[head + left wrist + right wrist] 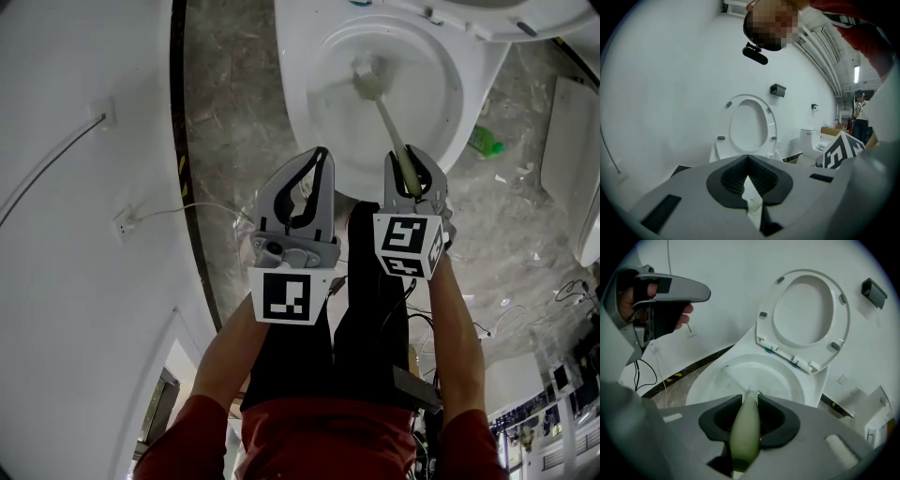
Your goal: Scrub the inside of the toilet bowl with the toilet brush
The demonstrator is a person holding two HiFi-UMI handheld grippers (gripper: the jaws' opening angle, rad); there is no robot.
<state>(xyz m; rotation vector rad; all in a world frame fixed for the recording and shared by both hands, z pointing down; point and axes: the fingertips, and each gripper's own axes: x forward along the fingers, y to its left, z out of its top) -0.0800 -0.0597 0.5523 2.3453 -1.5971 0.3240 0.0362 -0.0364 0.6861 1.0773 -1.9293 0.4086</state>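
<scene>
Pale green plastic runs from our right claw, clamped on the handle's end, towards 11 o'clock, where the toilet brush has its bristles low inside the toilet bowl. We judge that the end grip buys reach and leverage. Our left claw, at 9 o'clock of the right, is closed on nothing and held outside the rim. The seat stands raised, giving access.

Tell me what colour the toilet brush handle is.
The handle is pale green; right gripper view shows it best.
</scene>
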